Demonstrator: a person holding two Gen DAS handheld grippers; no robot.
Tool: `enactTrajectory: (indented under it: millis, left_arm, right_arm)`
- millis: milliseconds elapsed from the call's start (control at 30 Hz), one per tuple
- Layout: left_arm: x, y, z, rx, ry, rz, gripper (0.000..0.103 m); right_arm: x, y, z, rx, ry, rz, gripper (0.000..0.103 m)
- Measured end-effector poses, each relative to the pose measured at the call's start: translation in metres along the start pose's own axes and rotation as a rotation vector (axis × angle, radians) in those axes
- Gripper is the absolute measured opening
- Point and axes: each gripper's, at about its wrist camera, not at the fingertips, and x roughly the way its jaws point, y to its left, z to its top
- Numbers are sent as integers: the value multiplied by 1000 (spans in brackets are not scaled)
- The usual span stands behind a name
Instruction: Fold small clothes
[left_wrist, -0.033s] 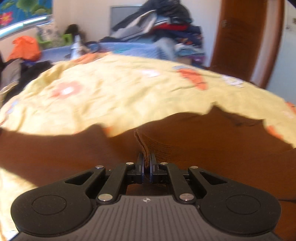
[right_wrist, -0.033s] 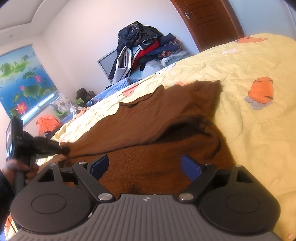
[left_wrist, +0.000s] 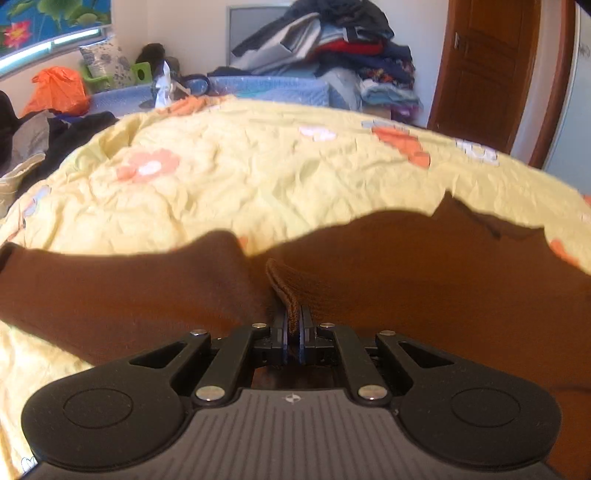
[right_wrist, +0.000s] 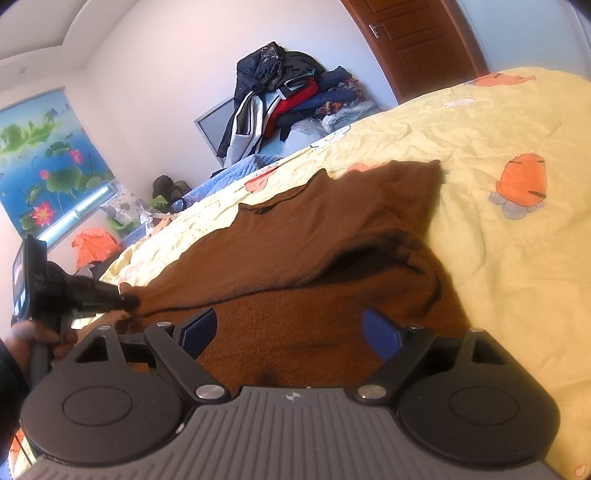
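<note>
A small brown knit top lies spread on the yellow bedspread, its neckline toward the far side. It also shows in the left wrist view. My left gripper is shut on a ribbed edge of the top. It shows at the left of the right wrist view, pinching the cloth's edge. My right gripper is open, its blue pads apart, just above the near part of the top, holding nothing.
The yellow bedspread has orange flower and carrot prints. A heap of clothes is piled against the far wall beside a brown door. An orange bag and dark garments lie at the bed's far left.
</note>
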Motion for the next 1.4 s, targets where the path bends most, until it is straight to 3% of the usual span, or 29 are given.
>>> enactTrajectory:
  millis: [100,233,367,467,600,667,733,833,967,1033,1133,1200,1333,1400]
  left_arm:
    - [3,-9,-5,62,-21,39,5]
    - [-8,-7,4,42,-44,28,5]
    - [-6,-4,-7,92,8,16,5]
    - [-18,-1,-12,113,-27,2,7]
    - [-54,4,-12,52,-126,53,11]
    - [-72,0,-12,47,-187,-25,12]
    - [-77,-14,-13,78,-201,-87,16]
    - [-57,-42,-14,115,-150,-172,20]
    - [-8,-57,-19,58,25,-223,21]
    - [-5,-48,-23,19,-14,-252,21]
    - [-2,-24,-23,-38,-13,-357,21]
    - [-1,-9,-25,-64,-21,-408,21]
    - [-21,27,-33,-174,-66,-379,21]
    - [-36,58,-40,-251,-101,-357,28]
  right_arm:
    - [0,2,0,-10,2,-4,88]
    - [2,4,1,-14,1,-9,88]
    - [3,3,1,-19,5,-3,90]
    - [3,4,2,-26,8,-3,91]
    - [1,13,4,-63,17,-42,93]
    - [-6,21,11,-106,-22,-44,94]
    - [-5,28,27,-138,-68,-50,102]
    - [24,35,65,-181,-67,-118,102]
    - [90,25,98,-196,66,-172,102]
    - [116,12,97,-176,165,-235,103]
    - [120,5,74,-336,123,-298,103]
    - [118,3,73,-327,116,-292,103]
    - [122,11,71,-373,129,-330,103]
    - [121,12,70,-375,125,-335,103]
